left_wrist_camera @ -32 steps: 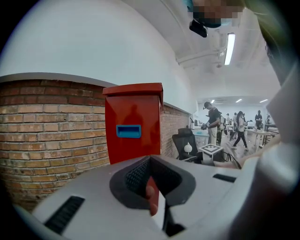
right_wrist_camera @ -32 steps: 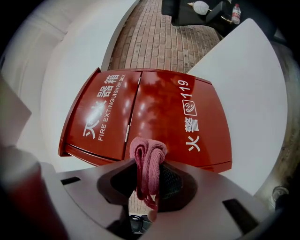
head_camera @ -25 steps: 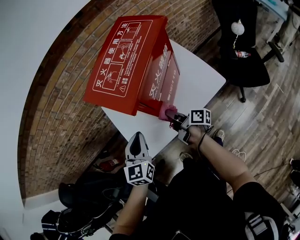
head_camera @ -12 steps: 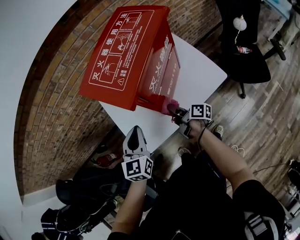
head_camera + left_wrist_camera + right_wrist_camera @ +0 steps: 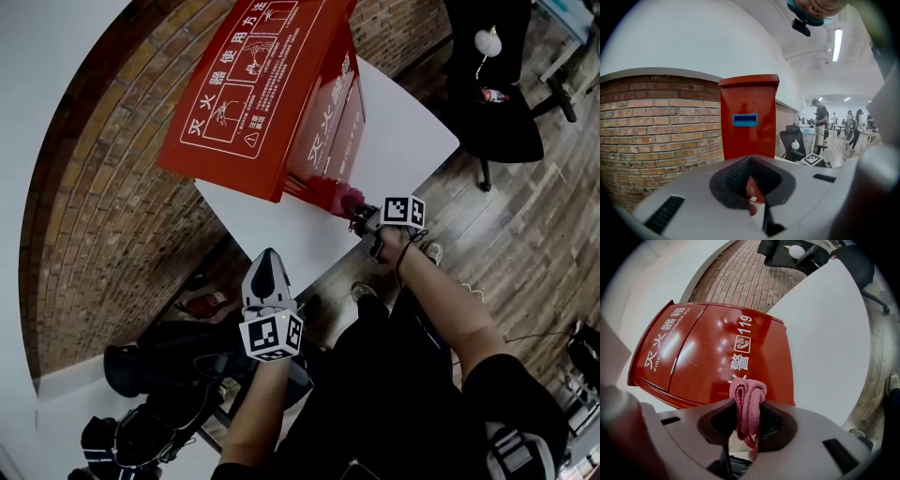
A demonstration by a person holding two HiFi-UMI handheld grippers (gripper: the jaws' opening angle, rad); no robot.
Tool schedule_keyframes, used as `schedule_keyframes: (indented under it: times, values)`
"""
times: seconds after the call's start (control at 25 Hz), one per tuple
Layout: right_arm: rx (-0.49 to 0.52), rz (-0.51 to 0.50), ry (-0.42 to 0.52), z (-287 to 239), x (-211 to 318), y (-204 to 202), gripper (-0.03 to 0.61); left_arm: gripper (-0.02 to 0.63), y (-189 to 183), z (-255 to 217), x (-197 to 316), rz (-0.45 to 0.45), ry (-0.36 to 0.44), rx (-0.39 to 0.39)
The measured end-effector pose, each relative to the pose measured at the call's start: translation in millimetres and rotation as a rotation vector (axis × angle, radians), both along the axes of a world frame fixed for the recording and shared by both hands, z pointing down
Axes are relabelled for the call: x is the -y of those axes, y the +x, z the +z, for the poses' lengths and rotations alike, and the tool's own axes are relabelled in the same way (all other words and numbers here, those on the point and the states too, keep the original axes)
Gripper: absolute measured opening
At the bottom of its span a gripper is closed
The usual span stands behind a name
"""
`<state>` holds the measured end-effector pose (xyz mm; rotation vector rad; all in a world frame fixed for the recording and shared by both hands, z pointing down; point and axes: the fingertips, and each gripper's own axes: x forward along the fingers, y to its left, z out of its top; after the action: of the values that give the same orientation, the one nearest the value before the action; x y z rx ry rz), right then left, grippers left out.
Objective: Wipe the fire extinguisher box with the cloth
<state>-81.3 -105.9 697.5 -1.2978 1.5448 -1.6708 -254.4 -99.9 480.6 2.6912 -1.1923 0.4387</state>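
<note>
Fingers (image 5: 733,177) pressed together on nothing, the left gripper (image 5: 266,270) hangs idle below the white table (image 5: 403,141). To its right, the right gripper (image 5: 362,215) pinches the folded pink cloth (image 5: 348,198) at the lower front edge of the red fire extinguisher box (image 5: 246,94). Wiping looks barely begun, with lid and sides apparently left to do.

"119" on fire extinguisher box (image 5: 705,357)

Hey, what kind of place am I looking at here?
Probably an open office or lab: a black office chair on wood flooring, people in the background under ceiling strip lights, and a brick wall behind the red fire extinguisher box.
</note>
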Motion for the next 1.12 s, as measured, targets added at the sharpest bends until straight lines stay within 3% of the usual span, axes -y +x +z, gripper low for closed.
schedule_keyframes:
  times: [0.4, 0.92, 1.12]
  values:
    - [-0.056, -0.007, -0.1, 27, -1, 0, 0.107, 0.028, -2, -25, -6, -0.052, 0.032, -0.016]
    - [-0.064, -0.027, -0.241, 60, -5, -2, 0.107, 0.028, -8, -31, -11, -0.239, 0.058, -0.028]
    - [-0.095, -0.022, -0.253, 73, -3, 0, 0.107, 0.028, -9, -27, -13, -0.297, 0.053, -0.029]
